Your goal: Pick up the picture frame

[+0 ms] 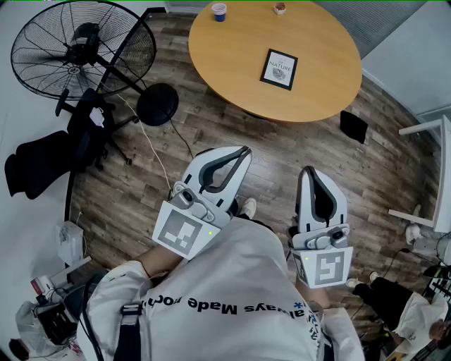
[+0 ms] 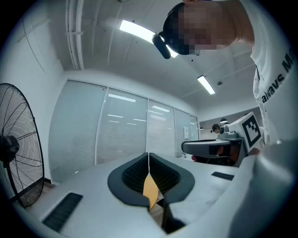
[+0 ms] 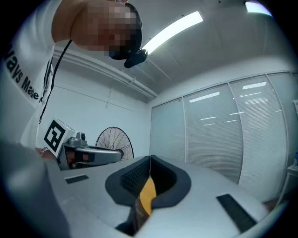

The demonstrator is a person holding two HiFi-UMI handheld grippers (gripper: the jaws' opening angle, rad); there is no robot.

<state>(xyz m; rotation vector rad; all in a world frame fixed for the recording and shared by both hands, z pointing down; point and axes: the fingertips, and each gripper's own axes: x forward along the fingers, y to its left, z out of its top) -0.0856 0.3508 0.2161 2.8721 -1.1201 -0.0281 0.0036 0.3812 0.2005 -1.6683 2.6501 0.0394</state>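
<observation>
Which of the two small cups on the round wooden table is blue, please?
The left small cup, with a blue band; the right small cup looks brown.

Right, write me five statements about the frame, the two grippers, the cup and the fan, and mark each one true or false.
1. The picture frame lies on the round table. True.
2. The left gripper is shut on the frame. False: its jaws are together on nothing, held well short of the table.
3. The right gripper has its jaws together. True.
4. The blue cup stands on top of the frame. False: it stands apart from the frame, at the table's far edge.
5. The fan stands on the table. False: it stands on the floor, to the left of the table.
</observation>
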